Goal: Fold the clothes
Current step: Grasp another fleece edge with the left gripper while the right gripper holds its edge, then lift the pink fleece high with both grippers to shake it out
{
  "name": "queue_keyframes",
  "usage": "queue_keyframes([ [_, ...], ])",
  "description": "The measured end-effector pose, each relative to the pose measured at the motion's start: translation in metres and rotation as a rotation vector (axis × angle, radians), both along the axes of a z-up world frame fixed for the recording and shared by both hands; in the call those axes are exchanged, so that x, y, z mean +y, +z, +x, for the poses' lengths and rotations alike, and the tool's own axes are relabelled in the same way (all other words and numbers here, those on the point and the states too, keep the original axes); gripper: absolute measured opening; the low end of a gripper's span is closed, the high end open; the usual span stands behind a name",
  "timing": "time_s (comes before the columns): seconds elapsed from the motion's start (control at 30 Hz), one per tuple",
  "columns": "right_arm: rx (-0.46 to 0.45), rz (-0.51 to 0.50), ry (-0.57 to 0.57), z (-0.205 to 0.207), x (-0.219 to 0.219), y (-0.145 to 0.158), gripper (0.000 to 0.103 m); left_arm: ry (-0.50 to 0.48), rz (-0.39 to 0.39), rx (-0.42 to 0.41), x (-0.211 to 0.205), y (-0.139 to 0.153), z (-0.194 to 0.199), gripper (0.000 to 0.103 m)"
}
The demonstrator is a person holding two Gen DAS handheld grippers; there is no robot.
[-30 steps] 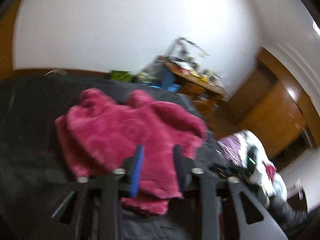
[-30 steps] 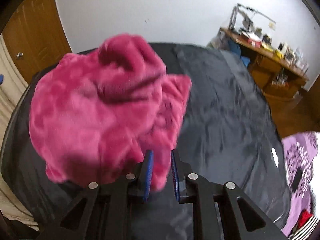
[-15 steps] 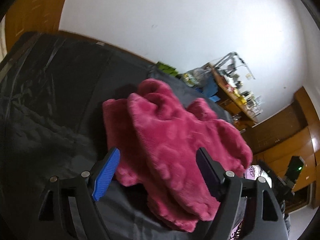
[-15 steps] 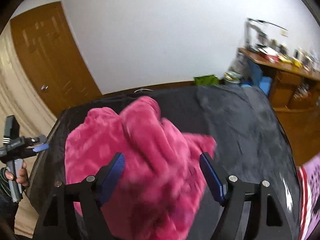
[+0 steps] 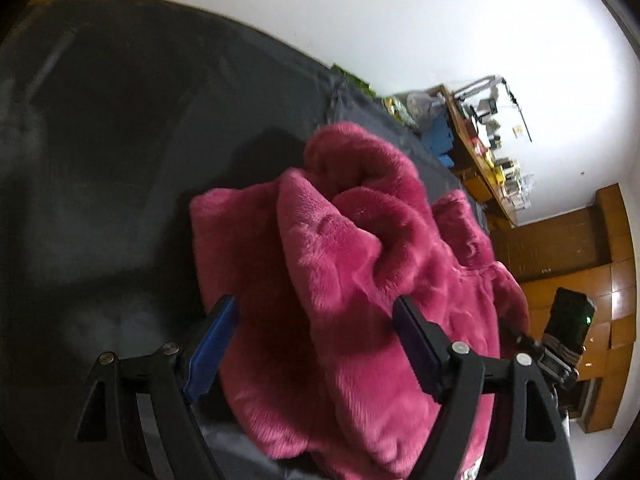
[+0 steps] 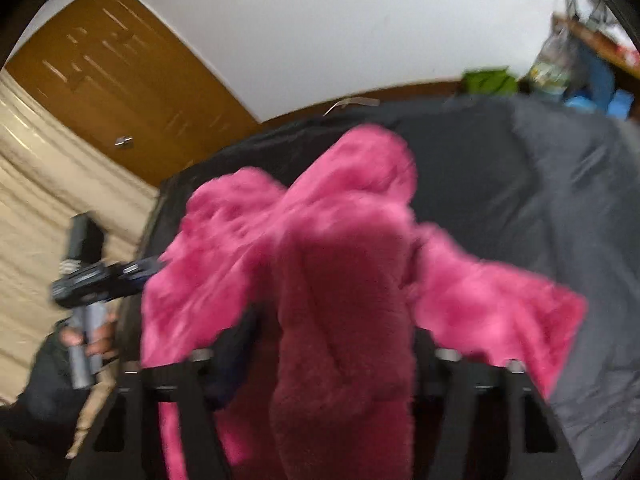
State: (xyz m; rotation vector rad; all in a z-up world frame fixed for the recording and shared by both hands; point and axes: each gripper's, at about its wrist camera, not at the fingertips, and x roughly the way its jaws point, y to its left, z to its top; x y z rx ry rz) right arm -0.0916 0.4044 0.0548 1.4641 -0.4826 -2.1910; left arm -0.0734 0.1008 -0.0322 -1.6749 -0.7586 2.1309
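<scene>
Dark sheet [image 5: 120,140] spread under everything; pink fleece [image 5: 360,280] bunched in heap on it. Left gripper [image 5: 316,344] held with fingers wide apart around fleece. Right gripper [image 6: 328,360] also spread wide, fleece draped between fingers, view blurred
</scene>
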Motion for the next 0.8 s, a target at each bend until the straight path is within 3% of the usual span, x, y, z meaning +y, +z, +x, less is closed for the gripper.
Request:
queue_keyframes([
  [0.03,-0.016,-0.023,0.014,0.003,-0.002,-0.003,0.039,-0.004,0.008,-0.016,0.003,-0.006,-0.004,0.082],
  [0.2,-0.052,0.038,0.026,0.026,-0.010,-0.013,0.029,-0.034,0.061,-0.059,0.020,-0.021,-0.013,0.081],
  [0.27,-0.043,0.123,0.011,0.034,-0.012,-0.013,0.027,-0.045,0.067,-0.062,0.025,-0.021,-0.013,0.079],
  [0.3,-0.017,0.219,0.007,0.038,-0.017,-0.011,0.026,-0.049,0.070,-0.059,0.027,-0.020,-0.012,0.077],
  [0.4,0.136,0.626,0.021,0.053,-0.048,0.004,0.026,-0.078,0.090,-0.056,0.033,-0.013,-0.006,0.060],
  [0.47,0.315,0.908,0.036,0.068,-0.074,0.021,0.022,-0.095,0.090,-0.038,0.038,-0.004,0.003,0.058],
  [0.57,0.509,1.063,-0.037,0.087,-0.086,0.054,0.020,-0.104,0.092,-0.015,0.044,0.008,0.016,0.058],
  [0.8,0.859,1.247,-0.201,0.138,-0.091,0.130,0.019,-0.160,0.170,0.053,0.070,0.038,0.071,0.058],
])
